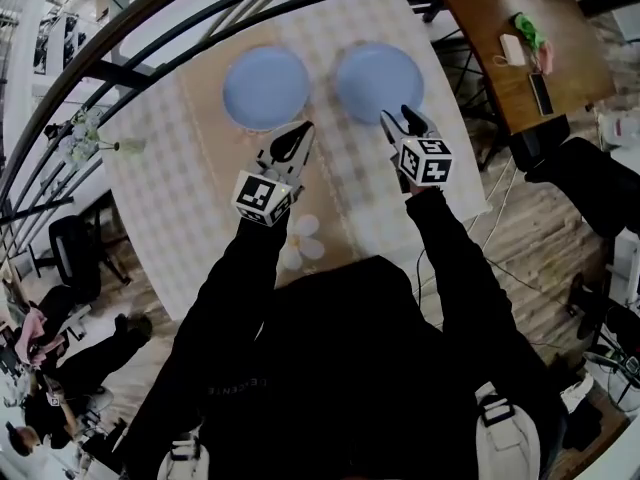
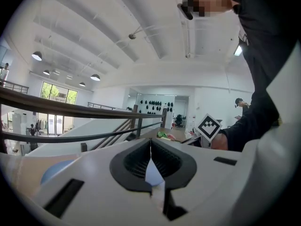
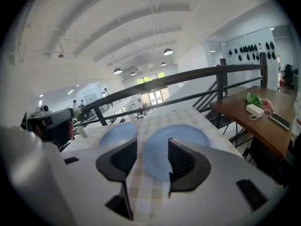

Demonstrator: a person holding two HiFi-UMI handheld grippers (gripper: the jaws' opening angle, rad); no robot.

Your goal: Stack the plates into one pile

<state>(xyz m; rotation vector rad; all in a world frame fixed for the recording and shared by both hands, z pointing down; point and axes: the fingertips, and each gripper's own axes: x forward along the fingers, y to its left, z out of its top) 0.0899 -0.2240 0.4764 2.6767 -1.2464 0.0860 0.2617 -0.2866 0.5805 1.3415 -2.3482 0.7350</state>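
A: Logging left to right across the checked cloth (image 1: 170, 198). Seeing the left plate (image 1: 265, 88) lying flat on the cloth's far half. Seeing the right plate (image 1: 378, 80) lying just beside it on the same half, not touching.

B: Judging handling: looking stiff and smooth-surfaced, so probably slippery, chippable and moderately heavy. Suggesting a hold at the near rim, one jaw over and one under, keeping it level.

A: Noting the left gripper (image 1: 303, 128) hovering over the cloth's middle, just short of the left plate, jaws pressed together and pinching nothing. Noting the right gripper (image 1: 397, 118) hovering just short of the right plate, jaws spread, touching nothing.

B: Checking surroundings. Spotting a flower vase (image 1: 85, 138) at the cloth's left edge, a white flower piece (image 1: 303, 240) near its front edge, a dark railing (image 1: 110, 68) curving past its far side and a wooden desk (image 1: 520, 58) well off its right edge. Finding nothing standing between the plates. Expecting trouble only from rims scraping during lowering.
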